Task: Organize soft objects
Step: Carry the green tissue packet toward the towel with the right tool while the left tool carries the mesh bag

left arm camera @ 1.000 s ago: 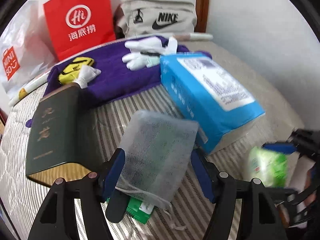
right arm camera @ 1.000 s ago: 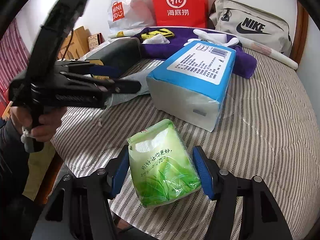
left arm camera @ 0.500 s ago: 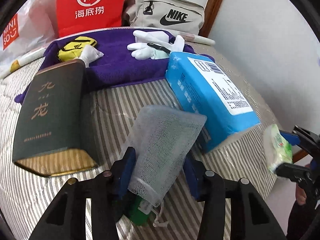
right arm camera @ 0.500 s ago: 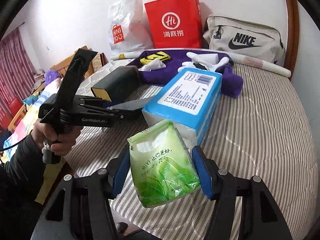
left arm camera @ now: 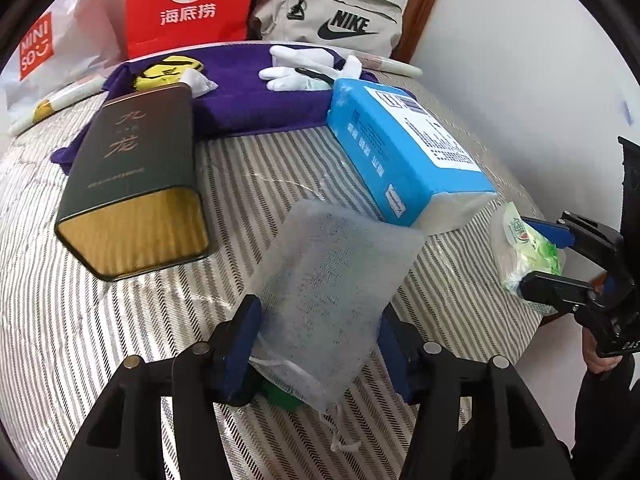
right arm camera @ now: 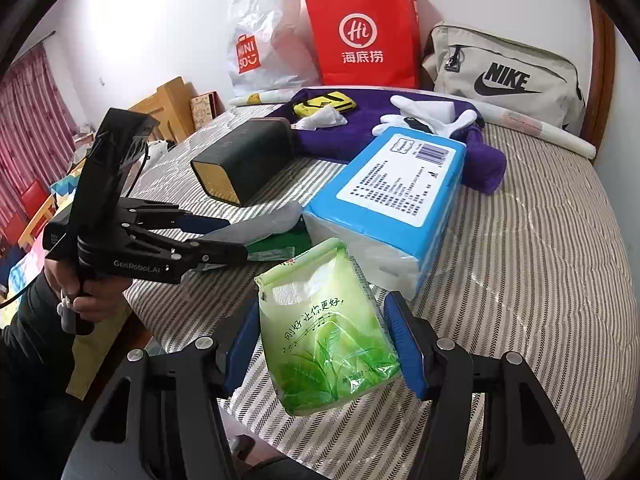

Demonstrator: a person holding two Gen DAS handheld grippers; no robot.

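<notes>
Carrying step — left gripper (left arm camera: pixel 316 344) has just been widening, apparently still pinching the mesh pouch (left arm camera: pixel 332 292) at lower centre; right gripper (right arm camera: pixel 320 344) clamps the green tissue pack (right arm camera: pixel 324 332). Next: a spot to set both down.

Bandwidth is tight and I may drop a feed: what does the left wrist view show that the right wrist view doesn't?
Only left wrist: the gold lettering on top of the dark tin and the drawstring of the mesh pouch. Only right wrist: the person's left hand, the red curtain and wooden furniture beyond the bed. Both: blue tissue pack, green tissue pack, purple towel, white gloves, red bag.
</notes>
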